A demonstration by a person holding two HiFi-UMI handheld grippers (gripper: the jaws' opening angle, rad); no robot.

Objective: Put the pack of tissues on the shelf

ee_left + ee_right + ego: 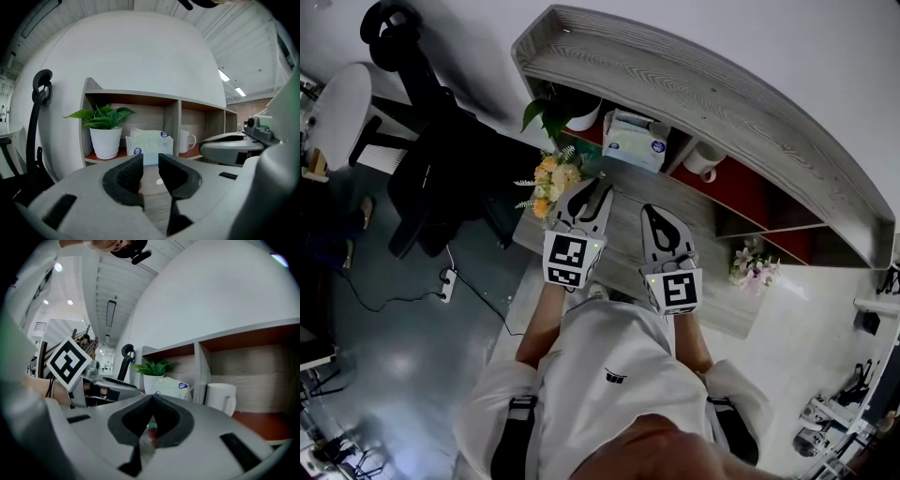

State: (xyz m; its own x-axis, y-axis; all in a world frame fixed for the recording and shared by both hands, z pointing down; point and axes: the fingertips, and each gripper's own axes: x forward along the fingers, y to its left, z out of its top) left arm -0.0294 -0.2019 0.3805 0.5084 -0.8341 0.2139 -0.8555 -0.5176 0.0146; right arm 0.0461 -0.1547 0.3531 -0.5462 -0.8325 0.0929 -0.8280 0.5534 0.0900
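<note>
The pale green and white soft pack of tissues is located in the left compartment of the grey wooden shelf. It stands between the green plant in a white pot and the divider, which it appears to touch. A white ceramic mug is housed in the next compartment. The left gripper is held before the pack, jaws parted and empty. The right gripper is clenched, with nothing grasped.

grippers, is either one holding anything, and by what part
Nothing is held: the grey left gripper has its jaws apart and empty; the grey right gripper is shut on nothing.
</note>
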